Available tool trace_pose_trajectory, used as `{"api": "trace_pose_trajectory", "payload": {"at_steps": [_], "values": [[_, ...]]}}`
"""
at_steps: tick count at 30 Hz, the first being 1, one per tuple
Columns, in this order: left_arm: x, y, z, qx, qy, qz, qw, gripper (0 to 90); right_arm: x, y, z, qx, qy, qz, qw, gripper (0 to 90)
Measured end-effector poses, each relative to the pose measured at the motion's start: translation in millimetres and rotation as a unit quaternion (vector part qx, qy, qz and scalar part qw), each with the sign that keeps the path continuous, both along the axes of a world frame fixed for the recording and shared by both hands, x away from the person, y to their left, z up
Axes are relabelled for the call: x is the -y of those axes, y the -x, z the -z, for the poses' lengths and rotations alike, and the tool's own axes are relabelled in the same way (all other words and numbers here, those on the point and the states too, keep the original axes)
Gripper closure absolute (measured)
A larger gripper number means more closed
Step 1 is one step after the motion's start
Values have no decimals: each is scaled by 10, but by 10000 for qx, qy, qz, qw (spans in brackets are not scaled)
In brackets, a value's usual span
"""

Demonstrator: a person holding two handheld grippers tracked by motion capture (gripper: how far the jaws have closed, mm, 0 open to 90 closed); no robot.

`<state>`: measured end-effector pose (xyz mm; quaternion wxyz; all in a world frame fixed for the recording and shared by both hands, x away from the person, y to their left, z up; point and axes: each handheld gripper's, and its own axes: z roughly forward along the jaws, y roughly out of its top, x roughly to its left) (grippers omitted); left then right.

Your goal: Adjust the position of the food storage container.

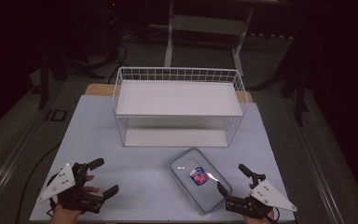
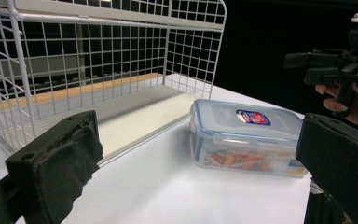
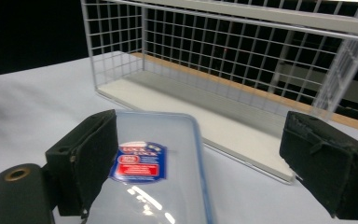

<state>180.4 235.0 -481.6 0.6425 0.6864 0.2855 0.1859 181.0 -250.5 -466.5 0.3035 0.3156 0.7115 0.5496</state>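
Currently the clear rectangular plastic food container with blue-trimmed snap lid (image 1: 199, 185) lies flat on the white tabletop (image 1: 135, 177), near right, in front of the white two-tier wire shelf rack (image 1: 179, 106). Left claw (image 1: 101, 177) open, empty, well apart. Right claw (image 1: 230, 178) open, just beside the container. Likely rigid, light, slick-walled; grip across the short sides, under the lid rim.

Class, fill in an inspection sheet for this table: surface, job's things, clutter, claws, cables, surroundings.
Surface: pale table, bare around the items.
Job's things: lidded box with a red-blue label, food inside, lying in front of the white wire rack; both shelves bare.
Clutter: nothing seen.
Claws: left claw open, off the box; right claw open, beside the box's near right corner.
Cables: one on the floor at left.
Surroundings: dark room, white frame behind.
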Motion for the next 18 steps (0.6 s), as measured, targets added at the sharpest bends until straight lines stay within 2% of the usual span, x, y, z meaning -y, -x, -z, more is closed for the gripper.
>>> {"api": "trace_pose_trajectory", "payload": {"at_steps": [3,4,5,7,10,11,12,13,15,16,17,18], "values": [[-5,13,-14,24,-5,-14,10000,0,-43,27,-25,-67,-114,-232,9996,112],[-4,16,-18,29,-1,-17,10000,0,-69,36,-34,-159,-124,-313,9993,112],[-4,16,-18,29,-1,-17,10000,0,-69,36,-34,-159,-124,-313,9993,112],[-3,25,-27,60,-5,-12,10000,0,-127,93,-33,-317,-258,-508,9979,143],[-3,24,-29,61,-10,-16,10000,0,-184,131,-27,-439,-177,-664,9967,145],[-5,22,-28,49,3,-13,10000,0,-218,156,-19,-500,-103,-688,9963,181],[-4,22,-29,55,3,-15,10000,0,-291,216,10,-767,39,-807,9938,334],[-4,22,-29,57,5,-11,10000,0,-320,236,26,-886,124,-854,9923,402],[-2,21,-31,56,10,-6,10000,0,-382,275,69,-1074,240,-952,9894,512],[-2,21,-31,56,10,-6,10000,0,-382,275,69,-1074,240,-952,9894,512],[-1,20,-31,56,16,3,10000,0,-446,311,118,-1274,342,-1006,9861,618],[-1,18,-31,58,6,6,10000,0,-464,319,134,-1336,346,-1066,9847,657]]}}
